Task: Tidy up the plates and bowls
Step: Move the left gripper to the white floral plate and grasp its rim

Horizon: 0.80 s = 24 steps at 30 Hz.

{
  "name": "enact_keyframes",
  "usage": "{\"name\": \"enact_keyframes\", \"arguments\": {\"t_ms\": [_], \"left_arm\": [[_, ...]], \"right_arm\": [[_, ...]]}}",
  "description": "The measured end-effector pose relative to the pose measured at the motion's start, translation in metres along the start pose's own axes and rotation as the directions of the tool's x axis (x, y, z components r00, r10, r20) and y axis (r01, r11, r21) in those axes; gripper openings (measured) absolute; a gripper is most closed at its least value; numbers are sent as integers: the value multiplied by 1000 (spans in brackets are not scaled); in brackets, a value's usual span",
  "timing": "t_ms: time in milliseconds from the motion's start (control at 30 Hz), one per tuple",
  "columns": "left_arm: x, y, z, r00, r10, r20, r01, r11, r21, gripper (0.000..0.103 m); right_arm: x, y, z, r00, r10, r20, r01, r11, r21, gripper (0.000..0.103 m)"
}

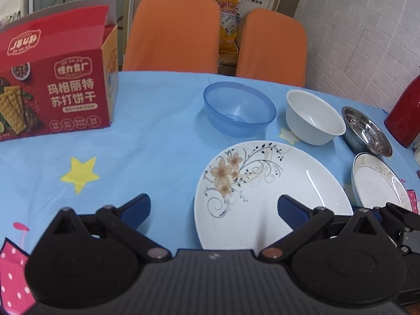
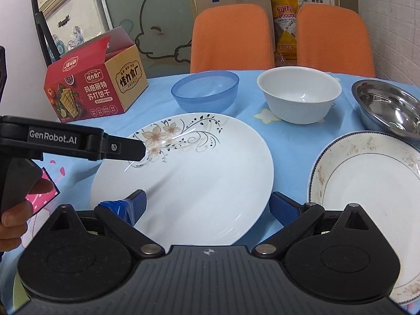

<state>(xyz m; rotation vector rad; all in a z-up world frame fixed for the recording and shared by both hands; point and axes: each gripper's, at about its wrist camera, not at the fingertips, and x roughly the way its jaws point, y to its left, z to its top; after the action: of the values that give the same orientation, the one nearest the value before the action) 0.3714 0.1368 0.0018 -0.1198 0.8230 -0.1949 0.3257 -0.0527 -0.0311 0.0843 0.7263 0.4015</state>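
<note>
1. Large white ceramic plate with a brown flower and black scroll print [image 2: 183,173] lies flat on the tabletop [image 1: 147,136], which is covered by a blue cloth with yellow stars. It is the biggest piece, so my read is it is meant as the base of the plate stack.
2. Smaller white plate with a thin blue rim line and faded floral border [image 2: 367,197] lies flat just to the right of the big plate, apart from it. Likely the one to go on top.
3. Bowls sit in a row behind the plates, left to right: translucent blue plastic bowl [image 2: 206,89], white ribbed ceramic bowl [image 2: 299,94], shiny stainless steel bowl [image 2: 391,107]. All upright, none nested yet. No stacking done so far.
4. Right hand-held gripper [image 2: 207,206]: released, blue pads wide apart, holding nothing. It is above the near edge of the big plate; whether the pads touch it I cannot tell.
5. Left hand-held gripper [image 1: 214,208]: also released and empty. In the right wrist view it reaches in over the big plate's left rim, above the flower print.
6. Red cardboard cracker box with its flap open [image 1: 57,92] stands at the far left, well clear of the dishes. Two orange chair backs [image 1: 173,31] beyond the far edge.
</note>
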Motion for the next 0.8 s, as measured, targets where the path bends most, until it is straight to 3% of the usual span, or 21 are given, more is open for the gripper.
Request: {"name": "enact_keyframes", "arguments": {"t_ms": [600, 800], "left_arm": [[20, -19, -2, 1000, 6, -19, -5, 998, 61, 103], [29, -19, -5, 999, 16, -39, -14, 998, 61, 103]], "right_arm": [[23, 7, 5, 999, -46, 2, 46, 996, -72, 88], [26, 8, 0, 998, -56, 38, 60, 991, -117, 90]]}}
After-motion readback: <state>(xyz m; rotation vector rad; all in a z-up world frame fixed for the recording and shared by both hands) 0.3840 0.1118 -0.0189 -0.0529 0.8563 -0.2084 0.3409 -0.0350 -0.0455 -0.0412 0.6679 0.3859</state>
